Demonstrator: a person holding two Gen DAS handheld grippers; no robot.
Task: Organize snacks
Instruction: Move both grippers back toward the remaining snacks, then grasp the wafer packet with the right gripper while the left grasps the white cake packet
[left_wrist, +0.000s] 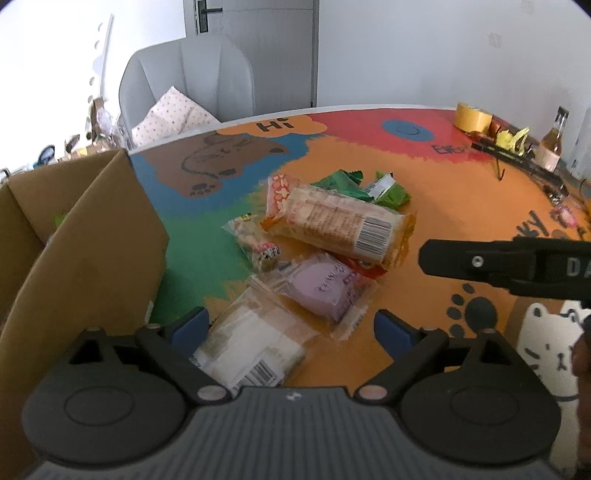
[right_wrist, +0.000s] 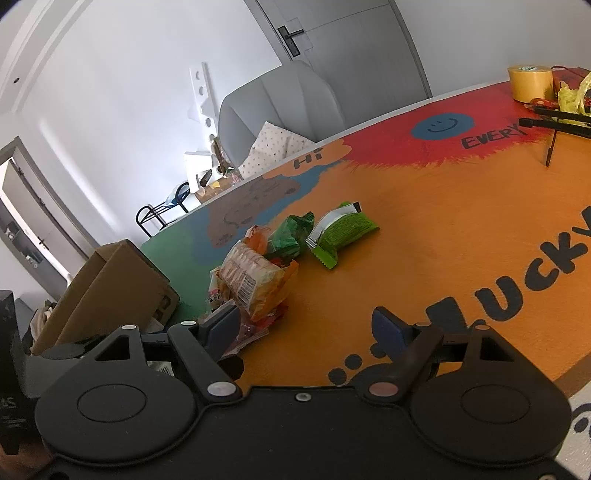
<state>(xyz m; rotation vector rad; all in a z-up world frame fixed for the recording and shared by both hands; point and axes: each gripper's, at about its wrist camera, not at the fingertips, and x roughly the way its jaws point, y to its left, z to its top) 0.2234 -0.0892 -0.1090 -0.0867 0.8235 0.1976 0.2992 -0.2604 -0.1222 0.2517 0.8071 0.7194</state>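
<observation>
A pile of snack packets lies on the colourful table (left_wrist: 443, 192). It holds a long orange cracker pack (left_wrist: 340, 225), a purple pack (left_wrist: 325, 291), a white pack (left_wrist: 255, 339), a small clear pack (left_wrist: 255, 240) and green packs (left_wrist: 388, 192). My left gripper (left_wrist: 291, 330) is open and low over the table, and the white pack lies between its blue pads without being pinched. An open cardboard box (left_wrist: 85, 240) stands just left of it. My right gripper (right_wrist: 304, 328) is open over bare orange table, its left pad beside the cracker pack (right_wrist: 255, 284). The green packs (right_wrist: 340, 229) lie beyond.
A roll of yellow tape (left_wrist: 472, 116), a bottle (left_wrist: 554, 136), yellow wrappers and black sticks (right_wrist: 554, 122) crowd the far right of the table. A grey chair (left_wrist: 188, 81) with a dotted cushion stands behind the far edge. The box (right_wrist: 110, 288) is at the table's left.
</observation>
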